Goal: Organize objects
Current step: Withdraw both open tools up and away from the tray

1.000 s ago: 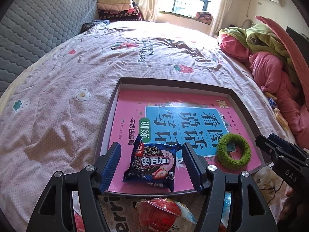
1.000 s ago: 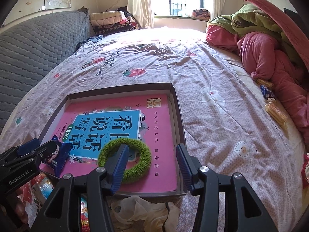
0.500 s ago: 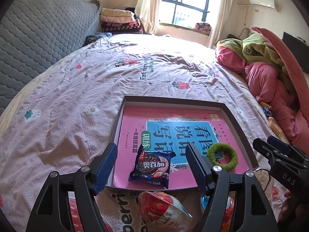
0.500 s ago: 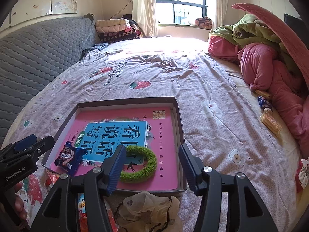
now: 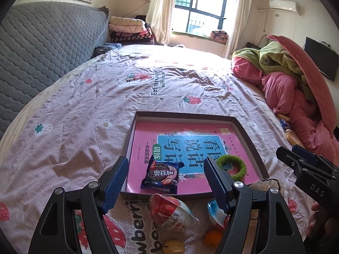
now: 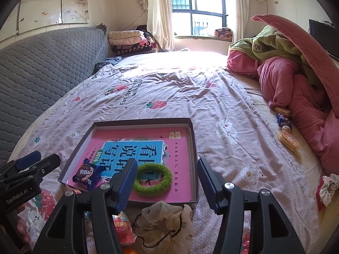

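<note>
Shallow box (image 5: 250, 141) on bed (image 5: 84, 105), near its front edge; pink book lines box floor as base layer; cookie packet (image 5: 162, 174) at box's front-left corner, green ring (image 6: 152, 182) front-centre, both laid flat; your left gripper (image 5: 166, 185) and right gripper (image 6: 165, 180) gape empty above them; unsorted: jelly cups (image 5: 171, 211), cream scrunchie (image 6: 165, 220) outside front wall, awaiting pickup.

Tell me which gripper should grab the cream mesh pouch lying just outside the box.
Right, probably. The cream mesh pouch lies directly below the open right gripper, just outside the box; the left gripper hangs open over the snack cups.
</note>
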`<state>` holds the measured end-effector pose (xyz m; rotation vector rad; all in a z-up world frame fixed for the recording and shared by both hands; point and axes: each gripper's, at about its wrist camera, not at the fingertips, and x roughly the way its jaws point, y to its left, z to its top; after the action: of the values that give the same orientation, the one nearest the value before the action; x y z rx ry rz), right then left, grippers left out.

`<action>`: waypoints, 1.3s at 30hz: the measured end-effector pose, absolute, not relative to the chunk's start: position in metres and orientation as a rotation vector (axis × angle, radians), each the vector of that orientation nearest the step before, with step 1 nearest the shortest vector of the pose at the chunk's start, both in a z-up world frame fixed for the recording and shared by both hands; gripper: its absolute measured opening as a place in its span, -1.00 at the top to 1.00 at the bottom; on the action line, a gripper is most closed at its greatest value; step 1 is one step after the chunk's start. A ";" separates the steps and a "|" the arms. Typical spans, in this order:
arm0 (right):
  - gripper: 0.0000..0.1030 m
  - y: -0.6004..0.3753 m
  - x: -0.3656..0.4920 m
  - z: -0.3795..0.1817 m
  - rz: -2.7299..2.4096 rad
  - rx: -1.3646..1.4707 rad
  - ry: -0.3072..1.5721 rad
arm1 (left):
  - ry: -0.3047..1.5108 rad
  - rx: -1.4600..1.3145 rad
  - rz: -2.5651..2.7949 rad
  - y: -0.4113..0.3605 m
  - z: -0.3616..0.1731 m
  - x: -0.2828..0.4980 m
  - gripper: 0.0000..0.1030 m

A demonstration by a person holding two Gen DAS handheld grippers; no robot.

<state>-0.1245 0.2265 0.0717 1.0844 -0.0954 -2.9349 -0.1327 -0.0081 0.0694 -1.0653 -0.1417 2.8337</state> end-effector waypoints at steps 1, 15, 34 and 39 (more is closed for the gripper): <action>-0.13 0.227 -0.122 0.073 -2.935 1.080 -0.098 | -0.143 -1.062 2.835 -0.008 0.071 -0.130 -0.45; -0.14 0.227 -0.095 0.095 -2.947 1.019 -0.105 | -0.095 -1.002 2.851 -0.005 0.096 -0.095 -0.45; -0.21 0.226 -0.055 0.105 -2.943 0.975 -0.087 | -0.036 -0.994 2.863 -0.005 0.105 -0.061 -0.46; -0.21 0.220 -0.045 0.102 -2.932 0.972 -0.060 | -0.013 -1.009 2.861 -0.005 0.100 -0.054 -0.46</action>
<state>-0.0450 0.2204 0.1023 0.9724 -0.0604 -2.9317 -0.0540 -0.0049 0.1005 -1.0088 -0.0125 2.8607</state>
